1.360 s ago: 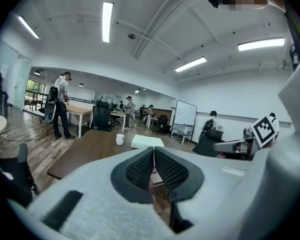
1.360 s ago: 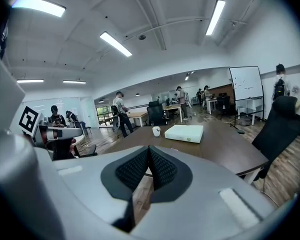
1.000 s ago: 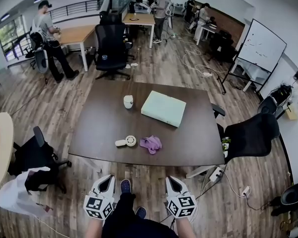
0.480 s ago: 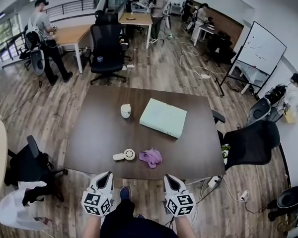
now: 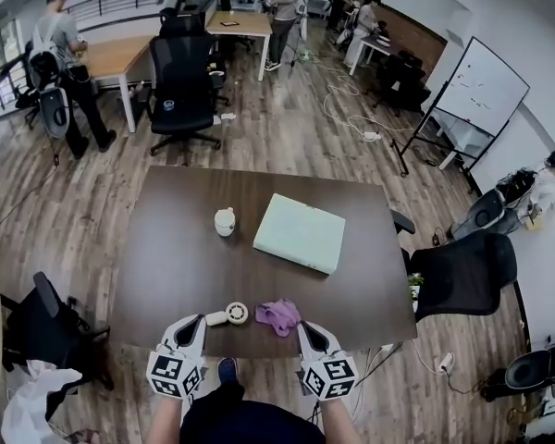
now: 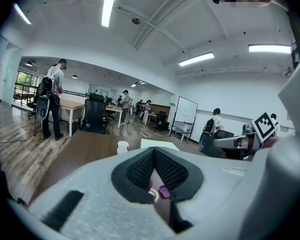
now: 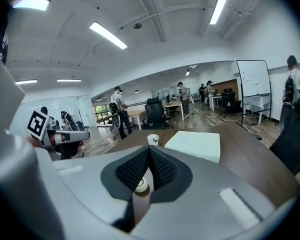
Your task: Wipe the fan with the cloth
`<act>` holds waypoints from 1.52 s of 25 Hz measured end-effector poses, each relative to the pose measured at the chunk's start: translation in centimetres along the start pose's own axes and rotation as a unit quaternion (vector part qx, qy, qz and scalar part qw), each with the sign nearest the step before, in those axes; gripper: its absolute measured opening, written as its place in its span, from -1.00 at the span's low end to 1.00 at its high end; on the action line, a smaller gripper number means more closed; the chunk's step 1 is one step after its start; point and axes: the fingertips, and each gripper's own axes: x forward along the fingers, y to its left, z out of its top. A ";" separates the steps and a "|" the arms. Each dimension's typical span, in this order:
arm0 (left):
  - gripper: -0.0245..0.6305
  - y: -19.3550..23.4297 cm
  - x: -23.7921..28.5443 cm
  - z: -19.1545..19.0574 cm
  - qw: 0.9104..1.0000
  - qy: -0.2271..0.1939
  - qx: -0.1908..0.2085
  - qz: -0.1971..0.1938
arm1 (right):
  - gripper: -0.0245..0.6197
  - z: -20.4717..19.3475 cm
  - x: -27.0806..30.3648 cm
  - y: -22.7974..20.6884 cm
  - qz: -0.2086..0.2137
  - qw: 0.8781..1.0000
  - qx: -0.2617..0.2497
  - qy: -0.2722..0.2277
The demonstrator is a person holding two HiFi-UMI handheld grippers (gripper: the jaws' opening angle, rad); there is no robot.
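A small white fan [image 5: 229, 314] lies near the front edge of the dark brown table [image 5: 176, 248], with a crumpled purple cloth [image 5: 279, 315] just to its right. My left gripper [image 5: 194, 323] is at the table's front edge, left of the fan, shut and holding nothing. At the same edge, just right of the cloth, my right gripper [image 5: 306, 327] is also shut and holds nothing. The left gripper view shows the fan [image 6: 153, 194] and cloth [image 6: 164, 191] below its closed pads. In the right gripper view only the fan [image 7: 141, 185] peeks out.
A white cup [image 5: 225, 221] and a pale green flat box [image 5: 299, 232] sit mid-table. A black office chair [image 5: 461, 271] stands at the table's right side, another [image 5: 180, 86] beyond the far edge. People stand at desks in the background.
Both grippers have moved forward from over the floor to the table's front edge. The table, fan and cloth now sit nearer in the head view. Jaws stayed shut.
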 end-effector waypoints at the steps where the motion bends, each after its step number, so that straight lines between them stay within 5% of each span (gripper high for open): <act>1: -0.93 0.6 0.6 0.1 1.000 0.000 0.000 -0.005 | -0.88 0.1 0.6 -0.2 -0.004 1.000 0.003 0.000; 13: -0.93 4.2 4.2 -1.3 0.999 0.032 0.010 -0.031 | -0.88 -0.1 3.7 -1.7 -0.034 0.999 0.017 0.008; 20: -0.93 4.7 6.4 -6.4 0.990 0.074 0.120 -0.003 | -0.87 -1.1 5.2 -3.2 -0.013 1.000 0.015 0.024; 27: -0.71 5.6 7.3 -15.1 0.958 0.214 0.179 -0.067 | -0.87 -1.8 6.5 -3.7 -0.008 0.999 0.012 0.030; 33: -0.22 7.2 7.9 -21.2 0.914 0.306 0.245 -0.102 | -0.87 -3.3 7.2 -3.8 -0.009 0.999 0.011 0.036; 38: -0.09 6.9 8.8 -24.9 0.883 0.347 0.280 -0.150 | -0.86 -4.9 7.3 -4.2 -0.014 0.998 0.012 0.052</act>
